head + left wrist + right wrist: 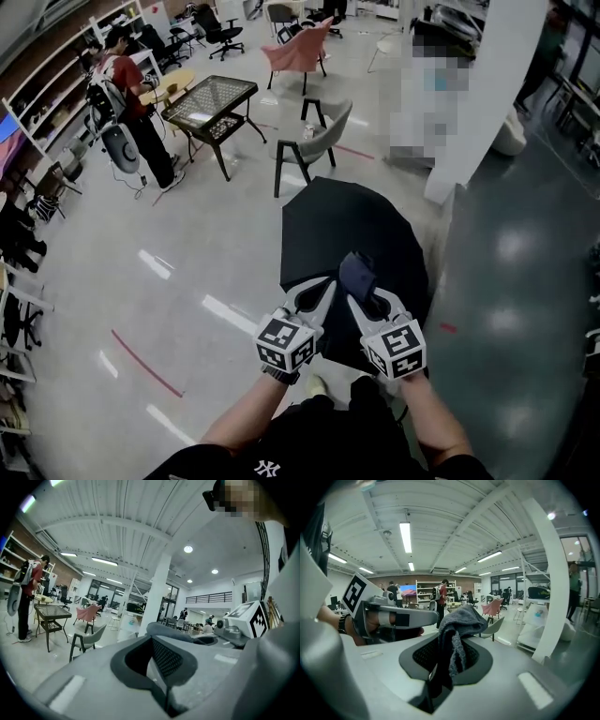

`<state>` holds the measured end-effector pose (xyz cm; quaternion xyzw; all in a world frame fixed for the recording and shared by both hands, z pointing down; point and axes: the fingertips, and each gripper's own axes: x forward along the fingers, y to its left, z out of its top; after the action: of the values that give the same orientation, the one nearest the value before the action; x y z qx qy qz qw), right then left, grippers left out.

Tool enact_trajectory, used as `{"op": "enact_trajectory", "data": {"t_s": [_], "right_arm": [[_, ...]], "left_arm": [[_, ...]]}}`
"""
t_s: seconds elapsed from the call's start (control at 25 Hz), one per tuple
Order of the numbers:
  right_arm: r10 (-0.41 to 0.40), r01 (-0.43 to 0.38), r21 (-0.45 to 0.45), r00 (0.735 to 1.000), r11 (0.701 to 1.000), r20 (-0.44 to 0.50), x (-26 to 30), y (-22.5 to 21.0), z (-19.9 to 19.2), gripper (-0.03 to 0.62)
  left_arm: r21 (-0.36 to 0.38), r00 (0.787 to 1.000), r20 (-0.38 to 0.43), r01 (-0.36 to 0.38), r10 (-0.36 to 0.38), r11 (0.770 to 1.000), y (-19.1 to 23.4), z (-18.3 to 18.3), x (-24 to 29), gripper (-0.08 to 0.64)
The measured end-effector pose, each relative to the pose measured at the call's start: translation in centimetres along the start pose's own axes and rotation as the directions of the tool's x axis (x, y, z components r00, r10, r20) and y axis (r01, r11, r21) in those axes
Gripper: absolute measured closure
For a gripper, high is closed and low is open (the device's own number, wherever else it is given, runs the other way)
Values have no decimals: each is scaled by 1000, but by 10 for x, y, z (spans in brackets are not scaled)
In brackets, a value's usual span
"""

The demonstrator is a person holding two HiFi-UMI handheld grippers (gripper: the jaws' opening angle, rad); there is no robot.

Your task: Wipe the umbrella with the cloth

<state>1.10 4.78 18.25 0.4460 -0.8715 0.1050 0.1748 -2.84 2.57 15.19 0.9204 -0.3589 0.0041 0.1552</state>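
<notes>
head: high, steeply downward | both gripper views: low, near-level, outward | all share grey chair (317,141) (88,639) (496,626)

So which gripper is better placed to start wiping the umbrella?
Right. The right gripper is shut on the cloth over the open umbrella; the left gripper is shut on nothing.

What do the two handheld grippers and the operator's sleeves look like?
Both the left gripper and right gripper are light grey tapering shells with dark mesh-textured pads on the fingers. Each carries a white cube of black square markers. Forearms bare; black top. No cables show.
</notes>
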Motion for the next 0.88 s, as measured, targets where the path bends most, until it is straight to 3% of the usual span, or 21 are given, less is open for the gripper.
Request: {"op": "enact_trajectory", "data": {"t_s": [0.24, 0.88], "right_arm": [[-13, 14, -31, 999, 999, 36, -5, -5, 20, 511], [-29, 34, -72, 997, 997, 77, -9, -14, 39, 511]], "left_arm": [[30, 998, 54, 11, -13, 1000, -7, 26, 2, 560], [53, 995, 100, 4, -10, 999, -9, 44, 7, 560]]}}
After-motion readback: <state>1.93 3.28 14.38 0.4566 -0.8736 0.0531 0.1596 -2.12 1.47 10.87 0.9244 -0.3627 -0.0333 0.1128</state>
